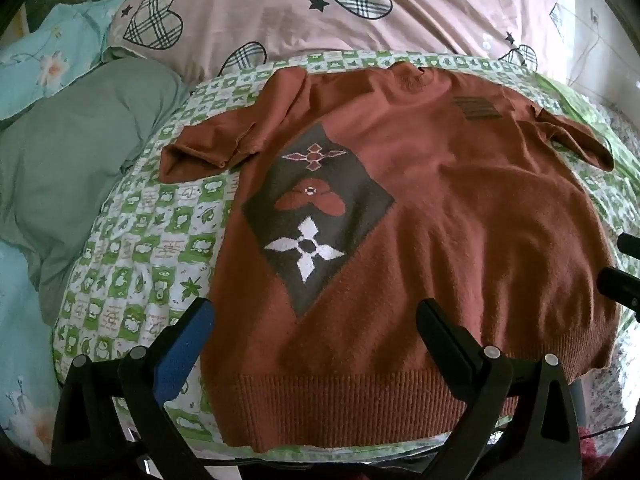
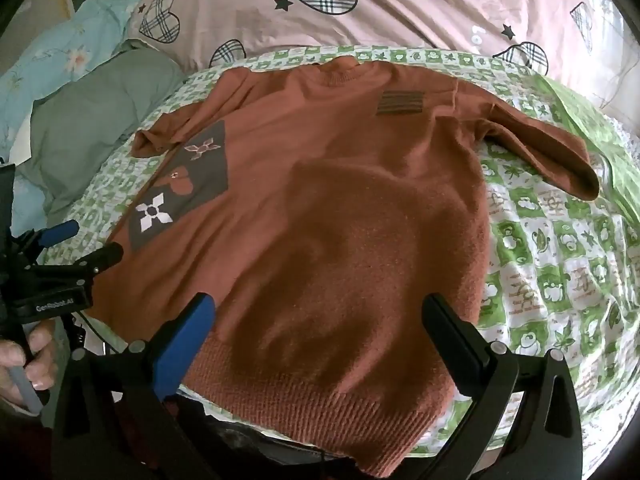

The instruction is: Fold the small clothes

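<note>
A small rust-brown knitted sweater [image 1: 440, 200] lies flat, front up, on a green-and-white patterned sheet [image 1: 136, 256], its neck at the far side and its ribbed hem nearest me. It has a dark diamond patch with flower shapes [image 1: 312, 216] and a striped chest label [image 1: 476, 109]. Both short sleeves lie spread out. My left gripper [image 1: 314, 328] is open and empty, hovering over the hem's left part. My right gripper [image 2: 318, 326] is open and empty over the sweater [image 2: 340, 200] near the hem's right part. The left gripper also shows in the right wrist view [image 2: 86, 246].
A pink quilt with plaid hearts [image 1: 320, 12] lies behind the sweater. A grey-green pillow [image 1: 72, 168] and a light blue floral cloth [image 1: 44, 56] lie to the left. The bed's near edge [image 1: 320, 448] runs just below the hem.
</note>
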Tool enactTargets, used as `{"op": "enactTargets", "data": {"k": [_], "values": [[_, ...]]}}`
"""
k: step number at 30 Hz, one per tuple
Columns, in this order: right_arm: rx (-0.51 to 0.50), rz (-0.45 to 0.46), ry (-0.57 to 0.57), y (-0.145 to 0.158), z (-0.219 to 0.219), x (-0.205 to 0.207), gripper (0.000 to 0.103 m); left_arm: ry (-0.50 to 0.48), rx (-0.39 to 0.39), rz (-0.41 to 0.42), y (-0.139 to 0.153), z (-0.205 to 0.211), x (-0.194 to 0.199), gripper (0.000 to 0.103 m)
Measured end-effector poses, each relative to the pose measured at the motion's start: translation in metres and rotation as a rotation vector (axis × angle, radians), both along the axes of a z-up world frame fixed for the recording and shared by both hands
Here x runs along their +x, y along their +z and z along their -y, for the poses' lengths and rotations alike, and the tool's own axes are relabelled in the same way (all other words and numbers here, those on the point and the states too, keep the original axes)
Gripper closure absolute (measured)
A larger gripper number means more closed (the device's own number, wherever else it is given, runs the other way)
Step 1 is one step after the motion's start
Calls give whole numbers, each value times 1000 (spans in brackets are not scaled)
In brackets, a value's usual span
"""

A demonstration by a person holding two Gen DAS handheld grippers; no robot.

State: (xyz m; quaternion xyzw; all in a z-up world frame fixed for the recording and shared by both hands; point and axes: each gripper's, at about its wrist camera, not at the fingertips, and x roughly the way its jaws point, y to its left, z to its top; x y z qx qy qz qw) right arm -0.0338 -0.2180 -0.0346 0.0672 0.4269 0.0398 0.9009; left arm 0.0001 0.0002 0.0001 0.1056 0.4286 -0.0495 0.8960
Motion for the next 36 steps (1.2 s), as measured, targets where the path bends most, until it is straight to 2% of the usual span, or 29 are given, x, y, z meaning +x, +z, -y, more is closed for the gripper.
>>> {"op": "enactTargets", "data": {"k": [17,22,36], "values": [[9,6,10,5,8,-6,0,-7,-7,-1,1,3,1,2],[58,20,15,7,8,-6,0,-13,1,1,1,4,1,2],[12,13,18,6,5,-3,0,-18,-12,-21,-2,4,4,2]]}}
